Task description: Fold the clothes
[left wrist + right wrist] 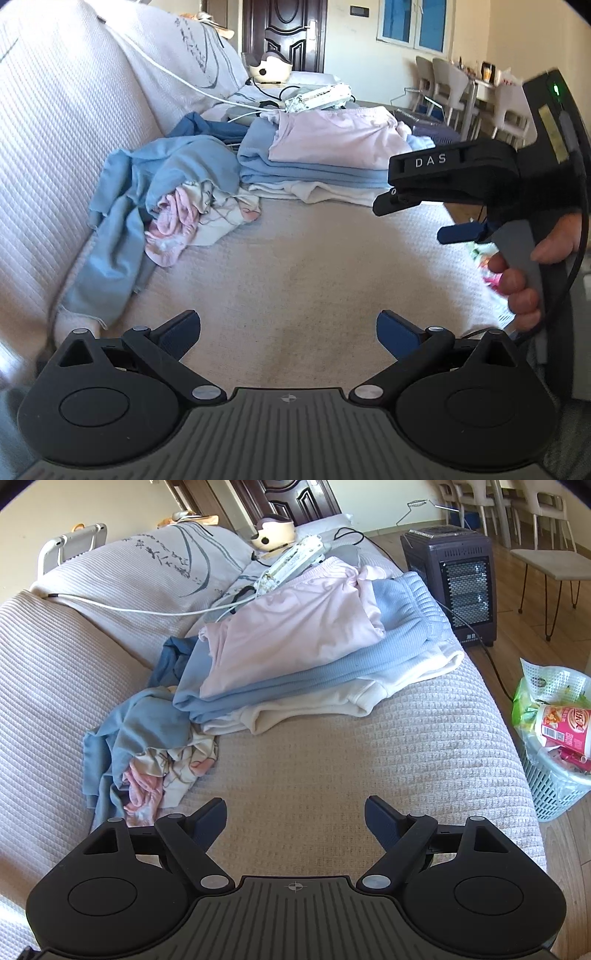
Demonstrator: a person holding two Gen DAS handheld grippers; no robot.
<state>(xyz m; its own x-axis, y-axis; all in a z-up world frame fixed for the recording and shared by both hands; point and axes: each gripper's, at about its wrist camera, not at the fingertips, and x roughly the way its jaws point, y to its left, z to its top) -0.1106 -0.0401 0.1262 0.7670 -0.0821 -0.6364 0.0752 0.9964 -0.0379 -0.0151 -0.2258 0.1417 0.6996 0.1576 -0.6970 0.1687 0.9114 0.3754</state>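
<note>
A folded stack lies at the back of the sofa seat (295, 273): a pink garment (332, 136) on top, a light blue one (295, 168) under it, a white one (314, 701) at the bottom. To its left sits a crumpled heap, a light blue garment (166, 173) over a pink-patterned one (184, 221). My left gripper (288, 328) is open above bare seat, nothing between its fingers. My right gripper (295, 812) is open too, empty, and hovers in front of the heap (147, 731). The left wrist view shows it side-on (412, 221), held by a hand.
A power strip (295, 559) and a white cable (129, 607) lie behind the stack, near a printed cushion (166, 561). On the floor to the right stand a dark heater (454, 587) and a mesh wastebasket (554, 786) full of rubbish. Chairs (447, 85) stand further off.
</note>
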